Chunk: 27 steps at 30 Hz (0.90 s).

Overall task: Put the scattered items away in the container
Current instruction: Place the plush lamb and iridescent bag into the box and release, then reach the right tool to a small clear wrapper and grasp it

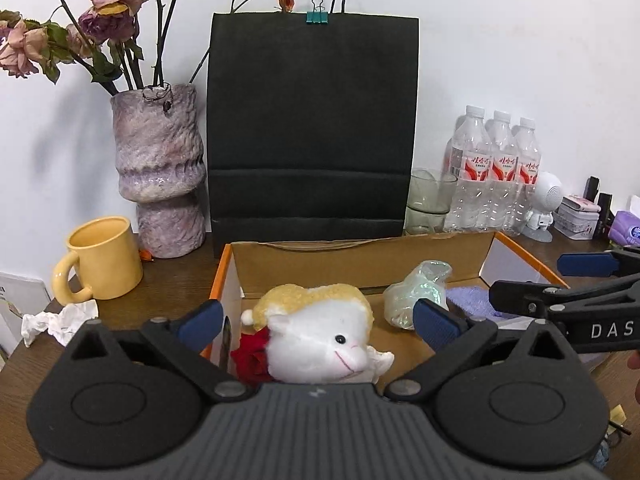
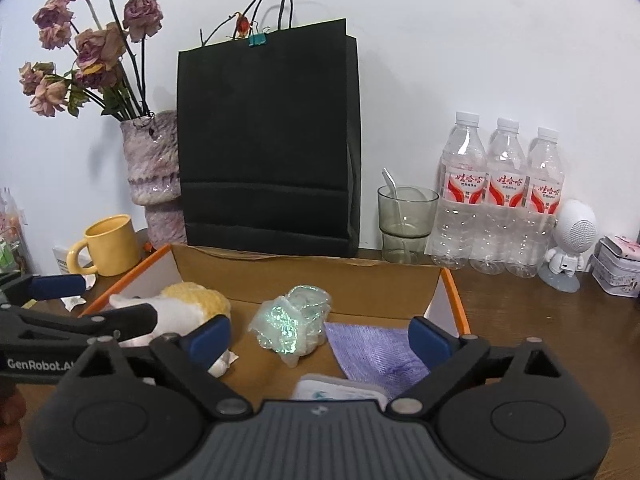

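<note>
An open cardboard box [image 1: 360, 264] [image 2: 304, 276] with orange edges sits on the wooden table. Inside it lie a white plush lamb [image 1: 320, 340] [image 2: 180, 312] with a yellow cap and red rose, an iridescent crumpled bag [image 1: 416, 292] [image 2: 292, 320], a purple cloth [image 1: 472, 300] [image 2: 372, 348] and a white packet [image 2: 340, 390]. My left gripper [image 1: 320, 322] is open above the lamb. My right gripper [image 2: 320, 336] is open above the box, over the cloth and bag. A crumpled white tissue [image 1: 56, 322] lies on the table left of the box.
A black paper bag [image 1: 312, 128] [image 2: 268, 140] stands behind the box. A yellow mug [image 1: 100, 260] [image 2: 108, 244] and a purple vase [image 1: 160, 168] of dried roses stand at left. A glass [image 2: 406, 224], water bottles [image 2: 500, 200], a white robot figure [image 2: 568, 244] and a tin [image 2: 618, 268] stand at right.
</note>
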Motion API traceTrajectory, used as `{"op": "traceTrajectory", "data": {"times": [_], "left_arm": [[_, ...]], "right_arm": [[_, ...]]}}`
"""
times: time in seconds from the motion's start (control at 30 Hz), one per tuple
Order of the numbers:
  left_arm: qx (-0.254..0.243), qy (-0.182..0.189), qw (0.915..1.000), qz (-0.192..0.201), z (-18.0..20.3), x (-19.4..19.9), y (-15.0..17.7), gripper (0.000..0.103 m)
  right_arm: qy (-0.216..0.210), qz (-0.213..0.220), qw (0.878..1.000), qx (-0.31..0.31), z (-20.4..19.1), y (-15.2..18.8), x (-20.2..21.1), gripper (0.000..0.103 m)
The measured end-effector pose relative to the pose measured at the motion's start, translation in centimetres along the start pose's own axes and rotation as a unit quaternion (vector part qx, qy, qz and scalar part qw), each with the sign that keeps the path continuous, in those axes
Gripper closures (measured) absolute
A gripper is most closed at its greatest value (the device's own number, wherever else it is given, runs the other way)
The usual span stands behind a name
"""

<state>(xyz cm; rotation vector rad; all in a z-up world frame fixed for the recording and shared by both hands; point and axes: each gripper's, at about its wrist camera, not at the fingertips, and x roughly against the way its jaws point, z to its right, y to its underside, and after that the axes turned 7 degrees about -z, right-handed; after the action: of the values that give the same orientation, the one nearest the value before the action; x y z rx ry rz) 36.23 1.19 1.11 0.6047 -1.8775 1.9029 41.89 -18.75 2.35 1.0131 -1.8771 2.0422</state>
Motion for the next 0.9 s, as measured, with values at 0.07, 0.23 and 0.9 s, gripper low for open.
{"op": "traceTrajectory", "data": {"times": [0.07, 0.23, 0.9], "left_arm": [[-0.001, 0.000, 1.0000, -0.001, 0.1, 0.0, 0.0, 0.000], [-0.001, -0.002, 1.0000, 0.001, 0.3, 0.4, 0.0, 0.000], [0.011, 0.031, 0.9993, -0.017, 1.6, 10.2, 8.2, 0.000]], "right_arm": [[0.001, -0.001, 1.000, -0.001, 0.0, 0.0, 0.0, 0.007], [0.010, 0.009, 1.000, -0.013, 0.2, 0.0, 0.6, 0.007], [0.036, -0.008, 0.999, -0.018, 1.2, 11.3, 12.7, 0.007]]}}
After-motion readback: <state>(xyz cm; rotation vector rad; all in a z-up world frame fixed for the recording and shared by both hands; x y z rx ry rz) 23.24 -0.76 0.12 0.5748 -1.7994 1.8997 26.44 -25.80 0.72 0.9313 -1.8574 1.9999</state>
